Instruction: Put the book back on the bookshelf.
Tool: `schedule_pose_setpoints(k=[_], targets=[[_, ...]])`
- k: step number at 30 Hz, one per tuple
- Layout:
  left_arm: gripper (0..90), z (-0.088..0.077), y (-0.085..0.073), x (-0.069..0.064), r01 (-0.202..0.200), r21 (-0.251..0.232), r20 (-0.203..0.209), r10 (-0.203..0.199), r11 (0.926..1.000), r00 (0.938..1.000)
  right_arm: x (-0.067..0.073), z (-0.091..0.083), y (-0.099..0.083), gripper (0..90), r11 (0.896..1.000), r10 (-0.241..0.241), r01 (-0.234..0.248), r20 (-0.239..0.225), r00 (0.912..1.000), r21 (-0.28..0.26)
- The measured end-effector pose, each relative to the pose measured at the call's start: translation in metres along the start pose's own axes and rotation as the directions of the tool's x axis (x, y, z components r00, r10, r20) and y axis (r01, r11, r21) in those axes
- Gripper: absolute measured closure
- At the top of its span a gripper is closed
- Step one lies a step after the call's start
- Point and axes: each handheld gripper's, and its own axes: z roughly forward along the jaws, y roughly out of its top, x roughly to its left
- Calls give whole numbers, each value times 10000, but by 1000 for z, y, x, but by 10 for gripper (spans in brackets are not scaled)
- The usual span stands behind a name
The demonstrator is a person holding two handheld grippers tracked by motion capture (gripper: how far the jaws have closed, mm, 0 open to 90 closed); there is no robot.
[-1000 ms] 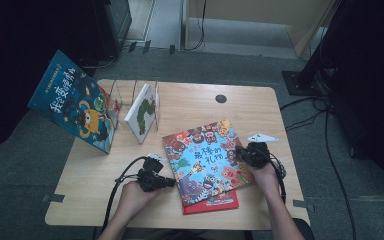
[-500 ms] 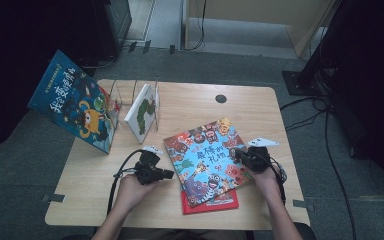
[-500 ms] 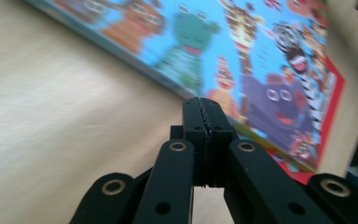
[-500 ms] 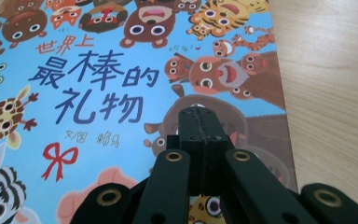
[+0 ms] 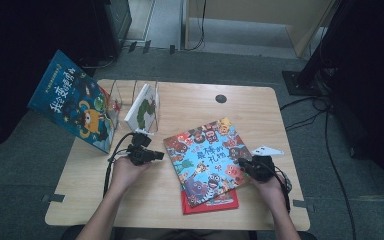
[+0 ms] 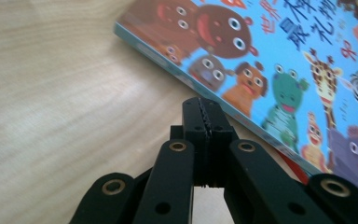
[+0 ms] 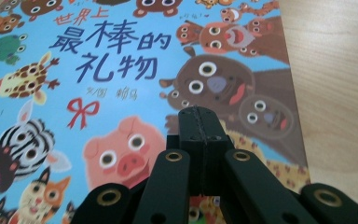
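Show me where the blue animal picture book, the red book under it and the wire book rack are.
blue animal picture book (image 5: 207, 160), high view, middle of its cover.
red book (image 5: 215, 202), high view, its strip showing at the near edge.
wire book rack (image 5: 132, 91), high view, a top wire.

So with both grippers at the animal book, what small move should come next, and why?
Probably nudge the left gripper the last bit toward the blue animal book, then open it. Its jaws are shut and sit just short of the book's edge, while the right gripper, also shut, rests over the opposite side. The book lies skewed on a red book, so squaring or lifting needs both sides engaged.
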Motion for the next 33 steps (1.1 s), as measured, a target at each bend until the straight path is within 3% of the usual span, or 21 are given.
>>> schedule_pose_setpoints(k=[5,10,16,19,33], targets=[[900,6,9,9,54,135,48,-54,9999,10000,2,-10,-12,900,10000,6,-6,46,10000,-2],[900,10,16,15,-49,209,-24,49,9998,10000,2,-20,-22,900,9995,315,-314,133,9994,-73],[900,14,23,21,55,260,162,-59,9996,9999,8,-35,-37,900,9991,409,-407,224,9989,-90],[900,16,25,22,-44,358,27,43,9994,10000,9,-38,-40,900,9989,467,-464,259,9986,-96],[900,16,27,23,-40,294,134,36,9996,9999,3,-43,-46,900,9983,558,-563,356,9978,141]])
